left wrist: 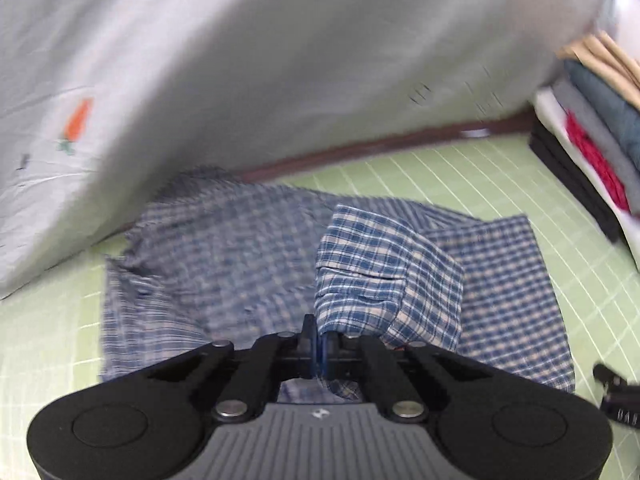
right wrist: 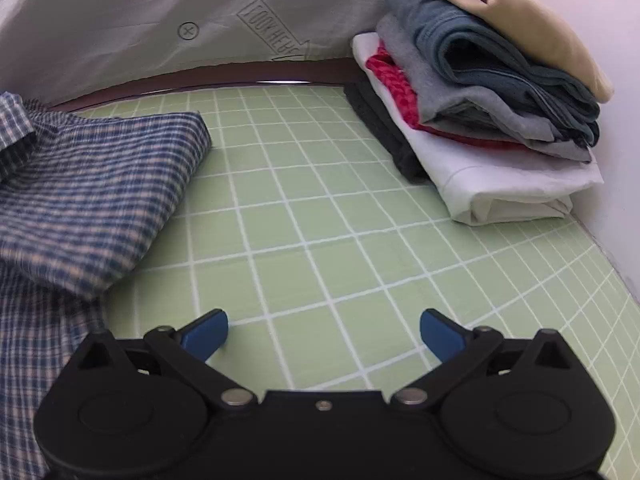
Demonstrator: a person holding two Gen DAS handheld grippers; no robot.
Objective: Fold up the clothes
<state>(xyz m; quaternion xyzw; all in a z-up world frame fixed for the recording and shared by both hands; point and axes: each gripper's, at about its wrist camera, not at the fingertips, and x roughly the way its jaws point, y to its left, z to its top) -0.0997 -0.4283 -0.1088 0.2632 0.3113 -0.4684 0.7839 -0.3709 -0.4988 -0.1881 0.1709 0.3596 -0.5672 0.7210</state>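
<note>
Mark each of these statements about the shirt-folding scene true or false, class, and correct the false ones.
1. The left tongs are shut on a fold of the plaid shirt. True.
2. The right tongs grip the plaid shirt too. False: their blue tips stand wide apart over the bare green grid mat, holding nothing.
3. A stack of folded clothes sits at the mat's far right corner. True.
4. The top garment of that stack is red. False: the top one is beige; the red piece lies lower down.
5. The mat is plain, without lines. False: white grid lines cross it.
</note>
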